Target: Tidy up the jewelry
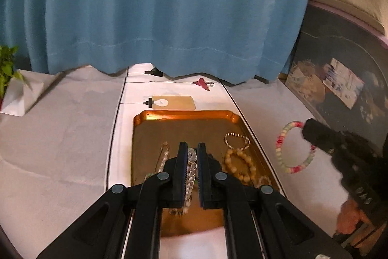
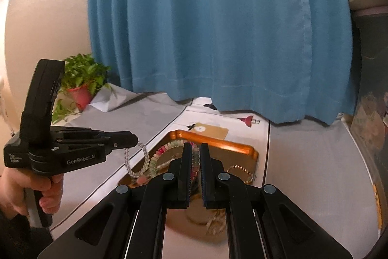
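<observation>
My left gripper (image 1: 192, 146) is shut on a clear bead bracelet (image 1: 191, 163) that hangs between its pads above the copper tray (image 1: 184, 113). In the tray lie a gold chain bracelet (image 1: 237, 141) and a beige bead bracelet (image 1: 240, 166). To the right of the tray, my right gripper (image 1: 306, 130) holds a pink-and-green bead bracelet (image 1: 278, 149) in the air. In the right wrist view, the right gripper (image 2: 196, 149) is shut on that pink-and-green bracelet (image 2: 155, 159) over the tray (image 2: 225, 142). At the left of that view, the left gripper (image 2: 137, 140) dangles the clear bracelet (image 2: 145, 152).
A blue curtain (image 1: 169, 16) hangs behind the white-clothed table (image 1: 60, 125). A tan card (image 1: 173, 102) lies beyond the tray. A potted plant (image 2: 82, 79) stands at the back left, a dark bin (image 1: 339, 89) at the right. A hand (image 2: 48, 193) grips the left tool.
</observation>
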The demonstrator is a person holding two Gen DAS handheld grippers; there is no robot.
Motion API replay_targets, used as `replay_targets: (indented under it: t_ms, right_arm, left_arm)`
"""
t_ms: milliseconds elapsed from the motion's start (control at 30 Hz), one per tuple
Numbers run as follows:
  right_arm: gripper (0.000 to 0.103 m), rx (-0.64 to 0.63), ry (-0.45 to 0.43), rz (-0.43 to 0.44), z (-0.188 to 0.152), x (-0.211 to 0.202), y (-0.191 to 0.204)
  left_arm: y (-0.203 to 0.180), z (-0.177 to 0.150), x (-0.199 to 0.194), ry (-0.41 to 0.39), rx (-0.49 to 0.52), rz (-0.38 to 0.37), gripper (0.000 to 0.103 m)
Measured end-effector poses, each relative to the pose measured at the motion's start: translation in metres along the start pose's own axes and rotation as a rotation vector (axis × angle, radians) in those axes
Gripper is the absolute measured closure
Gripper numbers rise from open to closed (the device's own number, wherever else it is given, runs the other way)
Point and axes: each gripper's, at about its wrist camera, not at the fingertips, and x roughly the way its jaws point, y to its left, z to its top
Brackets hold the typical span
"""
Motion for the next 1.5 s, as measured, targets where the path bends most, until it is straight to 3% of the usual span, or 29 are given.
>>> replay_targets:
  t_ms: [200, 300, 567, 600, 633, 667, 700, 733, 767, 933, 1167, 1367, 1500]
  right_arm:
    - [0.096, 0.04, 0.098, -0.026, -0.001, 0.067, -0.015]
    - [0.096, 0.03, 0.155, -0.038, -0.004, 0.097, -0.018]
    - [0.095, 0.019, 0.304, -0.053, -0.02, 0.158, -0.02]
    - [0.094, 0.03, 0.324, -0.054, -0.022, 0.162, -0.021]
    - [0.087, 0.042, 0.337, -0.066, -0.023, 0.162, -0.021]
    - [0.071, 0.058, 0.341, -0.076, -0.023, 0.161, -0.022]
    - [0.061, 0.084, 0.322, -0.077, -0.023, 0.154, -0.024]
    - [0.044, 0.093, 0.295, -0.08, -0.022, 0.146, -0.023]
    - [0.035, 0.099, 0.26, -0.098, -0.02, 0.134, -0.023]
    - [0.034, 0.136, 0.231, -0.088, -0.017, 0.084, -0.012]
    - [0.03, 0.146, 0.185, -0.133, -0.033, -0.028, 0.024]
    - [0.026, 0.162, 0.205, -0.214, -0.057, -0.122, 0.054]
    - [0.026, 0.152, 0.194, -0.217, -0.062, -0.178, 0.072]
  left_arm:
    - [0.022, 0.019, 0.047, 0.031, 0.0, 0.063, 0.098]
    - [0.04, 0.021, 0.08, 0.087, -0.019, 0.1, 0.098]
    - [0.075, 0.014, 0.122, 0.206, -0.113, 0.105, 0.097]
    - [0.075, 0.012, 0.122, 0.223, -0.118, 0.105, 0.093]
    - [0.074, 0.011, 0.122, 0.248, -0.125, 0.112, 0.079]
    - [0.072, 0.009, 0.118, 0.265, -0.129, 0.115, 0.054]
    - [0.069, 0.008, 0.111, 0.255, -0.122, 0.109, 0.043]
    - [0.065, 0.008, 0.105, 0.236, -0.113, 0.108, 0.033]
    - [0.058, 0.007, 0.092, 0.199, -0.093, 0.107, 0.03]
    - [0.037, -0.004, 0.046, 0.172, -0.084, 0.113, 0.026]
    - [0.002, -0.05, -0.049, 0.062, -0.076, 0.096, 0.02]
    - [-0.031, -0.084, -0.124, 0.002, -0.197, 0.039, 0.019]
    - [-0.068, -0.097, -0.168, 0.013, -0.107, 0.033, 0.017]
